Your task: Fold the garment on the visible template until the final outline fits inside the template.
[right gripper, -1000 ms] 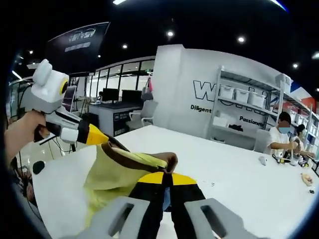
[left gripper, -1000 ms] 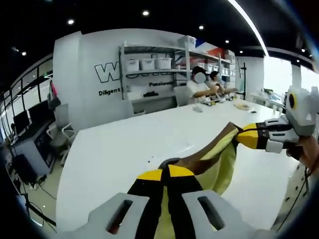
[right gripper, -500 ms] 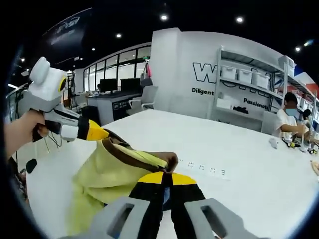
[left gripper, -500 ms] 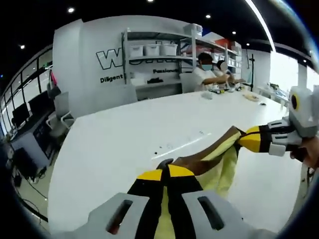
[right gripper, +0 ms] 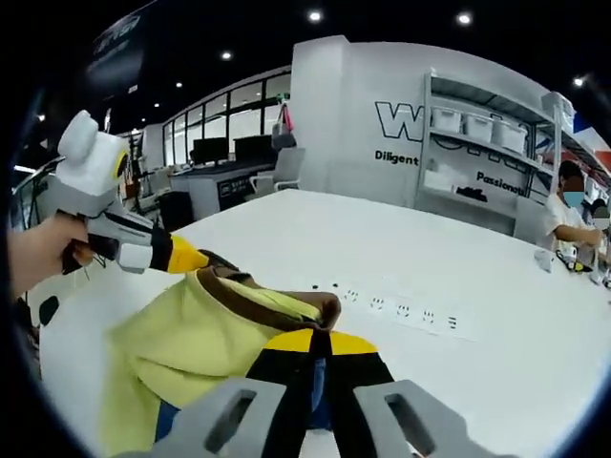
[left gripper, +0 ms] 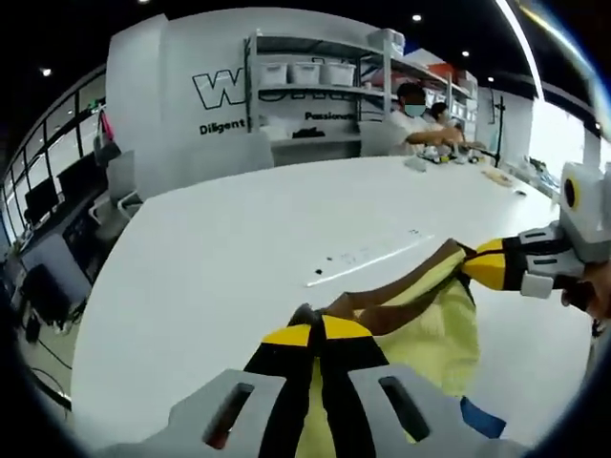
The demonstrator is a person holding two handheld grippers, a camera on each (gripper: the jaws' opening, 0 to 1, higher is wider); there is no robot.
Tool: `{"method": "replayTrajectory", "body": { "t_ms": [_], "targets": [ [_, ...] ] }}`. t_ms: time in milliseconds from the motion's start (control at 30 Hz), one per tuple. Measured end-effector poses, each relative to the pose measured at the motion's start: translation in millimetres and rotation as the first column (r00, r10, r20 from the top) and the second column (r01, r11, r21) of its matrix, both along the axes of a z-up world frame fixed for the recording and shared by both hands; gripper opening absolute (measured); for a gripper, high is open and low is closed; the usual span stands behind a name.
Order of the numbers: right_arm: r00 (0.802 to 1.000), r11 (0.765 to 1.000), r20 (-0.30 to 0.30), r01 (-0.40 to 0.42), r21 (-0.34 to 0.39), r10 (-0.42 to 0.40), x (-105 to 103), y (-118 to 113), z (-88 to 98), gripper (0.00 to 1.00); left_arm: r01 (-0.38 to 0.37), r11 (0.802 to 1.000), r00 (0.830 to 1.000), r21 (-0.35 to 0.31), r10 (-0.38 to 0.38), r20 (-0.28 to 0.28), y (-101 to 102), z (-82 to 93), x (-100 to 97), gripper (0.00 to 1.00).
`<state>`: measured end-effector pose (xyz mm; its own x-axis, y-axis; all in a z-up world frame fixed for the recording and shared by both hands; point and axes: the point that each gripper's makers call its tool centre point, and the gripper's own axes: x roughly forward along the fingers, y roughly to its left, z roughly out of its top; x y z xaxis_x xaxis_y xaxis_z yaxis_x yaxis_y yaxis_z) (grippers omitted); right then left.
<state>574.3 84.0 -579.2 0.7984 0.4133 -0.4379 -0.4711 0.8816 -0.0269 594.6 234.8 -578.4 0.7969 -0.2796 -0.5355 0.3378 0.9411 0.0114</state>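
A yellow garment (left gripper: 434,329) with a brown band along its top edge hangs stretched between both grippers above the white table (left gripper: 220,258). My left gripper (left gripper: 321,331) is shut on one end of the brown edge. In the left gripper view the right gripper (left gripper: 471,263) comes in from the right, shut on the other end. In the right gripper view my right gripper (right gripper: 318,336) is shut on the garment (right gripper: 191,339), and the left gripper (right gripper: 205,260) holds its far corner, with a hand behind it. A blue patch (left gripper: 482,418) shows under the cloth; another blue patch (right gripper: 166,420) appears below the hem.
The long table (right gripper: 496,353) has a row of small marks (right gripper: 396,307) across it. Shelving with white bins (left gripper: 305,72) stands by the back wall. People (left gripper: 420,114) sit at the table's far end. Office chairs and desks (left gripper: 57,229) lie to the left.
Both views have tilted down toward the table, and the garment has come lower. A blue patch under the cloth has come into sight. Both grippers keep their hold.
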Motion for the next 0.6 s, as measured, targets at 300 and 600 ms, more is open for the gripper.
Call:
{"method": "replayTrajectory", "body": {
  "t_ms": [300, 600],
  "targets": [
    [1.0, 0.999, -0.02, 0.014, 0.047, -0.013, 38.4, 9.6, -27.6, 0.0, -0.078, 0.994, 0.997, 0.079, 0.079, -0.01, 20.9, -31.7, 23.2, 0.01],
    [0.998, 0.999, -0.062, 0.025, 0.04, -0.022, 51.6, 15.1, -56.6, 0.0, -0.095, 0.992, 0.994, 0.084, 0.099, -0.038, 25.7, -57.4, 39.6, 0.01]
  ]
}}
